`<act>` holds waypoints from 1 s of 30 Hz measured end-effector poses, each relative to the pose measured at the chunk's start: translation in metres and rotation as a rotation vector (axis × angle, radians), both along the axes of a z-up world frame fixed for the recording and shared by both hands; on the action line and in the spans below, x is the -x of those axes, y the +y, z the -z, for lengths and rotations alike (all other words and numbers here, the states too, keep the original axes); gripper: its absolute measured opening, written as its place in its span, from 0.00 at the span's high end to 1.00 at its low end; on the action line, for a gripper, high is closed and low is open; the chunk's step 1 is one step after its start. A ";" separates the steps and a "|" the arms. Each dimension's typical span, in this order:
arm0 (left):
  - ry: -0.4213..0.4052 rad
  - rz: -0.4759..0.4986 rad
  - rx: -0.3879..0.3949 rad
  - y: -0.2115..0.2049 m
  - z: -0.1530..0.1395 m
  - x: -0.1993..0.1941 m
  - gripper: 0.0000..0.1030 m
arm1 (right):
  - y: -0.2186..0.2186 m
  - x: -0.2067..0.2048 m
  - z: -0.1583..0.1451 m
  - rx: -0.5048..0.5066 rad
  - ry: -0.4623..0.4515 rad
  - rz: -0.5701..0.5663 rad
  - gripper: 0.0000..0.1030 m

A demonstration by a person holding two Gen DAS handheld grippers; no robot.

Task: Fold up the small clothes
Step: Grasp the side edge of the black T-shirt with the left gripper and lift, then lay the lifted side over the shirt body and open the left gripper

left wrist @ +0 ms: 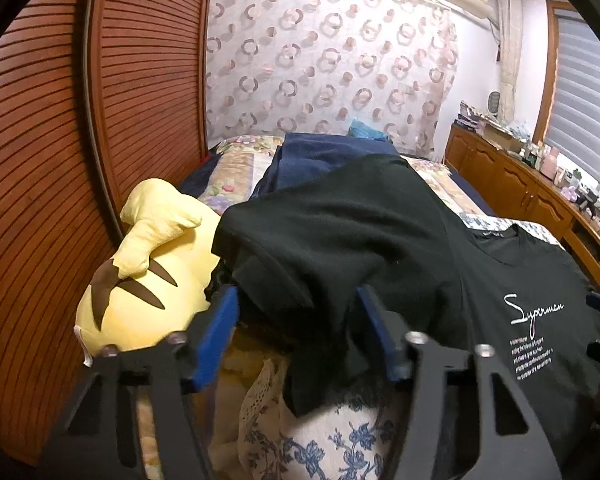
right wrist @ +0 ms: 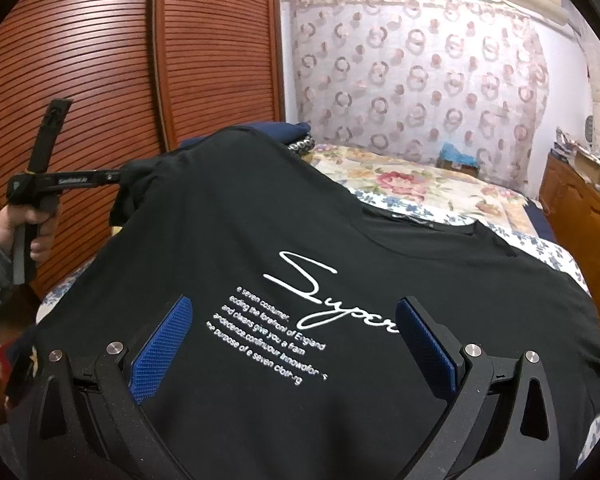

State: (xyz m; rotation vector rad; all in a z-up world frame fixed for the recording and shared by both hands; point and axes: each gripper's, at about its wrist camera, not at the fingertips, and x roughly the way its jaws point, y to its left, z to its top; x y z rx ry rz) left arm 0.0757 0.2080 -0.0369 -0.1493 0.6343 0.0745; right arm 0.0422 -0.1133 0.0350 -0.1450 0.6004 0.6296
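Left wrist camera first: the left gripper (left wrist: 296,320) has its blue pads spread wide, and a bunched sleeve of the black t-shirt (left wrist: 340,240) sits between them. The cloth drapes over the right-hand pad and hangs down in front, but the jaws aren't pinched on it, so I'd call them open with fabric lying in the gap. The rest of the shirt spreads off to the right over the bed (left wrist: 240,164), white print facing up. A yellow plush toy (left wrist: 148,264) lies just left of the sleeve, up against the slatted wooden wardrobe doors (left wrist: 100,120). Behind the shirt there's a dark blue folded blanket (left wrist: 320,156), and further back a curtain with a ring pattern (left wrist: 328,60). A wooden cabinet (left wrist: 520,184) runs along the right wall, with clutter on top.

Right wrist camera: the right gripper (right wrist: 292,340) hovers over the chest of the shirt (right wrist: 260,220), jaws wide apart and gripping nothing, the script lettering showing between the pads. The shirt lies front up on the flowery bedspread (right wrist: 400,184), collar pointing away from the camera. Over on the left a hand (right wrist: 24,224) holds the other gripper's handle, its front end buried in the lifted sleeve.
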 end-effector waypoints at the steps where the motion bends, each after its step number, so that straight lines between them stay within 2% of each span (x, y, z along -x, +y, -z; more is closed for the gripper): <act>1: 0.001 0.003 0.006 -0.001 0.000 -0.002 0.52 | 0.002 -0.001 0.000 0.001 0.002 -0.006 0.00; 4: 0.004 0.016 0.008 -0.004 0.003 -0.005 0.55 | 0.010 -0.006 -0.001 0.006 0.003 -0.028 0.00; 6: 0.012 0.017 -0.006 -0.006 0.006 -0.008 0.65 | 0.014 -0.008 -0.001 0.007 0.005 -0.034 0.00; 8: 0.004 0.028 -0.010 -0.008 0.005 -0.008 0.85 | 0.017 -0.007 0.000 0.001 0.010 -0.042 0.00; 10: -0.017 0.037 -0.039 -0.014 0.001 -0.003 0.91 | 0.017 -0.004 0.001 0.003 0.010 -0.048 0.00; 13: -0.050 0.032 -0.075 -0.021 -0.008 0.003 0.95 | 0.015 -0.002 0.005 0.007 0.012 -0.045 0.00; 21: -0.147 0.062 -0.082 -0.037 -0.044 0.016 0.96 | 0.003 -0.007 0.007 -0.014 0.025 -0.015 0.00; 24: -0.166 0.102 -0.078 -0.050 -0.063 0.008 0.96 | -0.003 -0.008 0.006 -0.021 0.027 0.000 0.00; 30: -0.157 0.206 -0.106 -0.090 -0.081 -0.014 0.96 | -0.020 -0.014 0.002 -0.034 0.018 0.041 0.00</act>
